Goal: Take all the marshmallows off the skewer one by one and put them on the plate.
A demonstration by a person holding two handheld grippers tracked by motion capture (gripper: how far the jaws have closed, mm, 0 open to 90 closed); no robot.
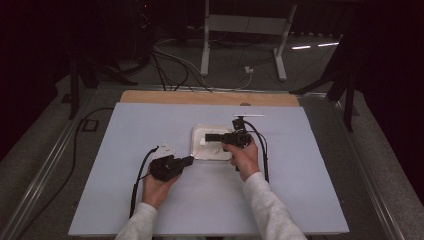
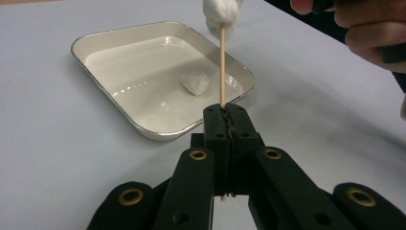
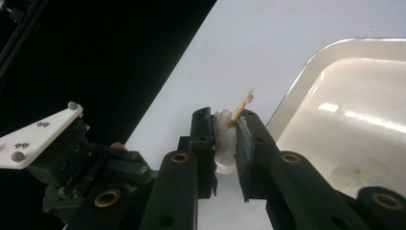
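Left gripper [image 2: 225, 112] fingers clamped on thin wooden skewer [image 2: 222, 67]; right gripper [image 3: 225, 132] fingers pinching soft white marshmallow [image 3: 224, 139] onto its tip, above pale tabletop [image 1: 150, 125], 9 o'clock of white enamel tray [image 3: 364, 110]; advise steady axial push, skewer held rigid.

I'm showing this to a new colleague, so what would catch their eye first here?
Likely the thin skewer standing upright from the shut left gripper, with a white lump pushed onto its tip and squeezed by the right gripper. Next, the white tray mid-table, holding another lump.
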